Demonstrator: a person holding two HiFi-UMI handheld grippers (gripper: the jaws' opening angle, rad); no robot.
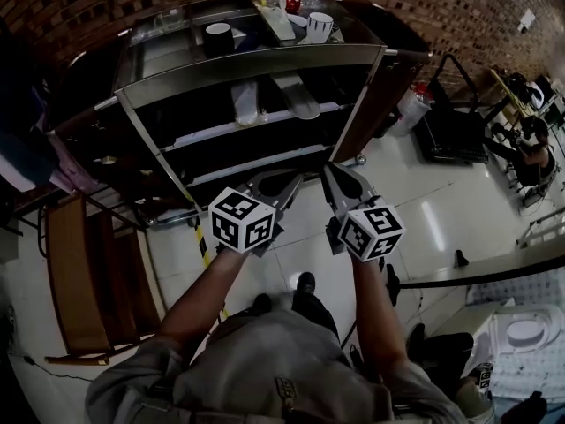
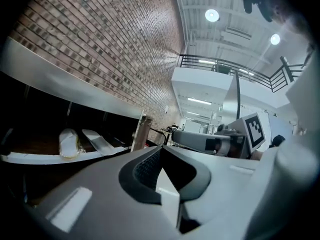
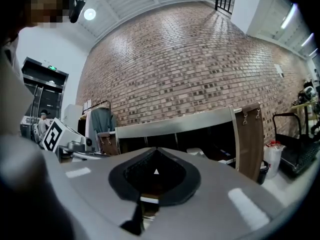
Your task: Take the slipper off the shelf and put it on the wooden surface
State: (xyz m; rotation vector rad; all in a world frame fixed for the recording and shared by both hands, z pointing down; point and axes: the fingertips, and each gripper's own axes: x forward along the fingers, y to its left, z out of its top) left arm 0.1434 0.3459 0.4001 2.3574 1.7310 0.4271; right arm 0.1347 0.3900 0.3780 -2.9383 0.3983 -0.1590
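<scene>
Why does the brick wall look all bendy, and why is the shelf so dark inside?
Head view: the wide lens bows the shelf, and its inside lies in shadow; only the pale slippers stand out. Left gripper view: the brick wall curves too, and a ceiling lamp glares white. Right gripper view: the corners go black.

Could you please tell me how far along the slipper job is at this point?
Done: nothing yet; both slippers lie on the shelf. In hand: nothing; the left claw and right claw are shut and empty, short of the shelf. Left: grasp a slipper, carry it to the wooden surface, set it down.
</scene>
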